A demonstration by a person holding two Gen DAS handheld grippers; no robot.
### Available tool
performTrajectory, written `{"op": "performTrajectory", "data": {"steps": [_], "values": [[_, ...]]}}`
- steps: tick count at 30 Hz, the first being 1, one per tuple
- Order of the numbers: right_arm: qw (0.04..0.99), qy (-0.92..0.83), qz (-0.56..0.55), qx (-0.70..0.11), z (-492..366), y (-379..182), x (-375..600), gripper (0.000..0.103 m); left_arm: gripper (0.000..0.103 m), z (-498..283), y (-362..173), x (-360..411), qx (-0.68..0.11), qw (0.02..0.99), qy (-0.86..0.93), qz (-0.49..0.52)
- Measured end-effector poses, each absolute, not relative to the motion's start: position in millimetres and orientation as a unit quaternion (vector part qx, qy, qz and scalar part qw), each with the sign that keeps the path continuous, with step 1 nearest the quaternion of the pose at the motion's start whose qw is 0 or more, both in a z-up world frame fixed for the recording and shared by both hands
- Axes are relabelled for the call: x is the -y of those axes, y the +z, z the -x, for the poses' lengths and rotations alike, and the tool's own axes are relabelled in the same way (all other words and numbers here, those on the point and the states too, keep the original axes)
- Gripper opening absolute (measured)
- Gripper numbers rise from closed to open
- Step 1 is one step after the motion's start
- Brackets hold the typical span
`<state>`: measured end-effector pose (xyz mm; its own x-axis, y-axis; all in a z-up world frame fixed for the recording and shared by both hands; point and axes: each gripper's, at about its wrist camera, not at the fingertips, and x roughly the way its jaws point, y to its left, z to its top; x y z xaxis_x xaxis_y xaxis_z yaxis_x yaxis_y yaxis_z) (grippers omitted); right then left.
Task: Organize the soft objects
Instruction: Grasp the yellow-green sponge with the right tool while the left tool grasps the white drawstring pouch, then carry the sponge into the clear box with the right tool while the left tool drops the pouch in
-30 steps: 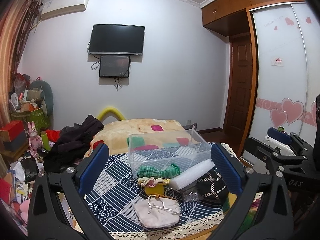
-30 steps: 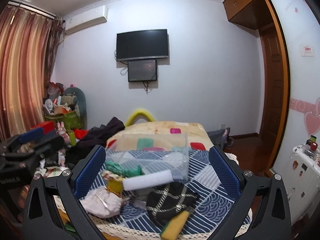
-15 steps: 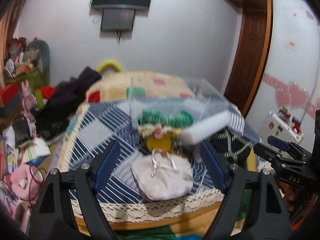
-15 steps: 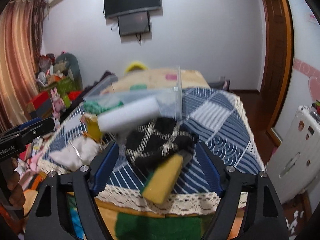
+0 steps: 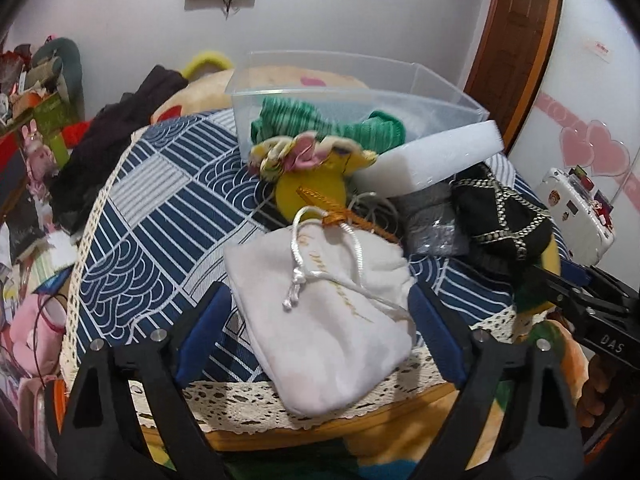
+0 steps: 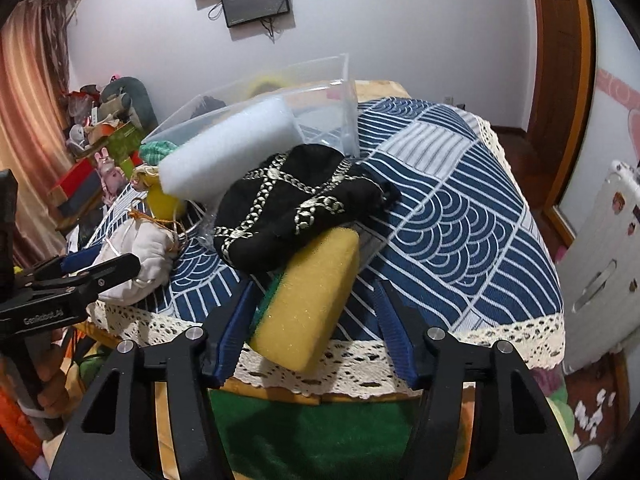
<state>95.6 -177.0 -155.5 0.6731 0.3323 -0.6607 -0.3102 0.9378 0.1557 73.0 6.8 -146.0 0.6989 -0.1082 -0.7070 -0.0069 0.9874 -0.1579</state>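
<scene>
Progress: early. Bin (image 5: 400, 80) holds only green cloth (image 5: 320, 124).
Left hand-held gripper (image 5: 316, 320) open, straddling white pouch (image 5: 328, 312), no grip.
Right hand-held gripper (image 6: 316, 316) open around sponge (image 6: 312, 292).
Foam (image 6: 228, 152), black cloth (image 6: 296, 208) on bench (image 6: 460, 220), unsorted.

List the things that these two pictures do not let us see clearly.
- Gold lettering on white pouch, left wrist view: too small, creased.
- Underside of yellow sponge, right wrist view: black cloth covers its far end.
- Clear bin floor: hidden by green cloth and white foam.
</scene>
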Motion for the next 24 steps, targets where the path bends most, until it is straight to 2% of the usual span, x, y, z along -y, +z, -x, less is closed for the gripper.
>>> {"op": "performTrajectory", "data": {"steps": [1,3,5,6,8,9,10,11,14,24], "values": [[0.914,0.175,-0.019,-0.364,-94.9,-155.3,179.4,0.057,0.091,-73.9,-148.4,-7.8,-0.387,0.918,-0.029,0.078],[0.915,0.177,-0.02,-0.363,-95.9,-154.2,178.4,0.048,0.081,-75.0,-151.8,-10.4,-0.39,0.916,-0.035,0.09],[0.915,0.183,-0.019,-0.36,-95.8,-152.0,176.4,0.037,0.062,-76.5,-152.9,-11.9,-0.392,0.914,-0.04,0.093],[0.916,0.182,-0.019,-0.358,-94.5,-150.5,176.0,0.037,0.058,-76.4,-153.1,-12.4,-0.392,0.914,-0.042,0.094],[0.919,0.18,-0.021,-0.352,-94.5,-146.5,176.3,0.032,0.035,-75.4,-151.9,-11.5,-0.389,0.915,-0.053,0.094],[0.92,0.177,-0.022,-0.348,-94.3,-144.2,177.4,0.031,0.029,-74.3,-151.6,-10.5,-0.388,0.916,-0.056,0.09],[0.924,0.171,-0.024,-0.342,-93.0,-141.4,179.8,0.03,0.017,-73.7,-150.4,-9.8,-0.386,0.917,-0.054,0.086],[0.926,0.168,-0.026,-0.336,-93.2,-138.2,181.3,0.03,0.011,-71.5,-148.5,-8.8,-0.38,0.921,-0.045,0.077],[0.934,0.16,-0.034,-0.319,-92.9,-128.1,187.4,0.029,0.008,-65.3,-140.8,-11.1,-0.366,0.926,-0.048,0.079],[0.953,0.163,-0.044,-0.254,-99.7,-91.6,186.3,0.027,0.008,-46.0,-91.8,-36.7,-0.291,0.952,-0.026,0.094]]}}
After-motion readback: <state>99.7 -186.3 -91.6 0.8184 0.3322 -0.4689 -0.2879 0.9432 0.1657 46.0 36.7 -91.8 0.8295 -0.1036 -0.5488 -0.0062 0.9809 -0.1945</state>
